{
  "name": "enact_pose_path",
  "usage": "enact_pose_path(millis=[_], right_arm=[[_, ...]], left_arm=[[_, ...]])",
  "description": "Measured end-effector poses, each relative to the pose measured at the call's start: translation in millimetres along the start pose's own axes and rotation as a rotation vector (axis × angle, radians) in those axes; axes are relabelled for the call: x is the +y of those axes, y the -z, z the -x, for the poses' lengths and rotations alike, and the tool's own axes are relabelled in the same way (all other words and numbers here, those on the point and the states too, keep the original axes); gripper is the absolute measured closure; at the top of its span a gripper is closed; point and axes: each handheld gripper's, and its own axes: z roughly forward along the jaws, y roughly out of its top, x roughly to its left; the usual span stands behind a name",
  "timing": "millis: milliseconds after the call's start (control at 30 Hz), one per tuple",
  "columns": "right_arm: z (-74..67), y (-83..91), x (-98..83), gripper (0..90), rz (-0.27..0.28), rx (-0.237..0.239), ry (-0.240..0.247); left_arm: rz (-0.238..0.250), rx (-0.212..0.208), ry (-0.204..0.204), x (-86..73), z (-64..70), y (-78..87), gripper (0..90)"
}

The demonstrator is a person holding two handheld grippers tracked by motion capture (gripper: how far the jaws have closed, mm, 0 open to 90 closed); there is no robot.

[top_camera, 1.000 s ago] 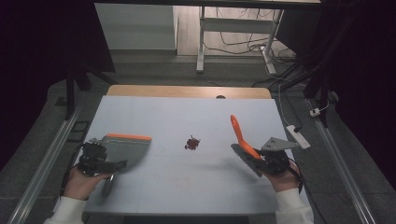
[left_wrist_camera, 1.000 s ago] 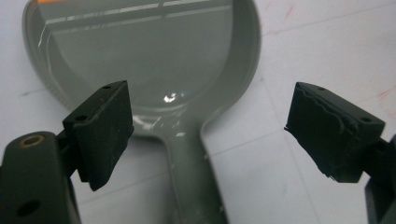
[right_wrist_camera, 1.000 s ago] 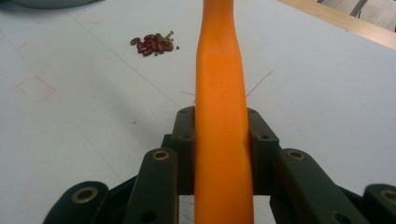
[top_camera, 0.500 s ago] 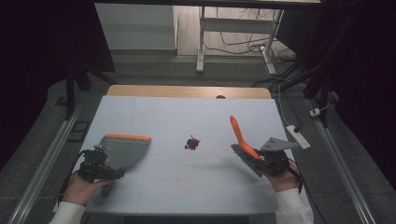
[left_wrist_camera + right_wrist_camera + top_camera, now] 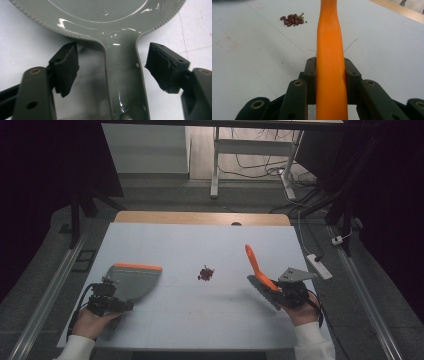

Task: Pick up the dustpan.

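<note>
Left gripper (image 5: 116,304), at the near left of the table (image 5: 200,240), has its jaws apart on either side of the grey handle of a dustpan (image 5: 131,280); they have just been closing, yet in the left gripper view both pads (image 5: 65,65) stand clear of the handle, with white table showing in the gaps. That dustpan (image 5: 110,22) lies flat on the table, its orange front edge on the far side and its handle pointing back to the near side, toward the person's left hand (image 5: 91,322). Over at the near right, the right gripper (image 5: 280,291) is clamped on the orange handle of a brush (image 5: 256,267), which slants up and away toward the far side; in the right gripper view the brush handle (image 5: 331,75) runs straight up between the two jaws, pressed on both sides. A small heap of dark red beans (image 5: 205,273) sits near the middle of the table, between the dustpan and the brush and well apart from both. Among the beans (image 5: 292,20) a few tiny greenish bits show in the right gripper view.
</note>
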Motion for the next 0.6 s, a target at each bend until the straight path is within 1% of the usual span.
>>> enact_pose_path(millis=[33, 67, 133, 167, 200, 267, 333, 367, 400, 500, 533, 600], right_arm=[[0.3, -0.6, -0.4, 70.1, -0.004, 0.001, 0.002], [0.3, -0.6, -0.4, 70.1, -0.004, 0.001, 0.002], [0.0, -1.2, -0.6, 70.2, -0.006, 0.002, 0.002], [-0.1, -1.2, -0.6, 70.1, -0.008, 0.0, 0.004], [-0.2, -1.2, -0.6, 70.1, -0.007, -0.001, 0.003], [-0.3, -1.1, -0.5, 70.1, -0.007, -0.001, 0.003], [-0.6, -1.1, -0.4, 70.1, -0.007, -0.002, 0.005], [-0.7, -1.1, -0.3, 70.1, -0.007, -0.003, 0.001], [-0.7, -1.1, -0.3, 70.1, -0.007, -0.003, 0.001], [0.2, -1.5, -0.8, 70.1, -0.009, -0.002, 0.002], [0.4, -1.7, -1.0, 70.1, -0.01, -0.002, 0.002], [0.6, -2.0, -1.3, 70.1, -0.011, -0.005, -0.001]], left_arm=[[-0.001, -0.007, 0.005, 0.2, -0.7, -1.1, 31.6], [0.001, -0.01, 0.01, 0.2, -1.2, -2.3, 31.6], [0.005, -0.004, 0.014, 0.1, -1.3, -3.4, 34.8], [0.013, -0.006, 0.018, 0.2, -1.5, -2.8, 39.1], [0.016, -0.01, 0.025, 0.5, -2.0, -2.4, 41.1], [0.021, -0.006, 0.036, 0.2, -2.4, -2.8, 42.3], [0.028, -0.025, 0.04, 0.2, -3.7, -2.5, 45.9], [0.029, -0.035, 0.044, 0.4, -4.3, -2.3, 51.0], [0.031, -0.043, 0.046, 0.4, -4.8, -2.3, 51.0], [0.037, -0.064, 0.055, 0.5, -5.8, -2.1, 59.3], [0.039, -0.063, 0.06, 0.6, -6.0, -2.3, 61.2], [0.037, -0.065, 0.06, 0.6, -6.6, -2.1, 61.5]])
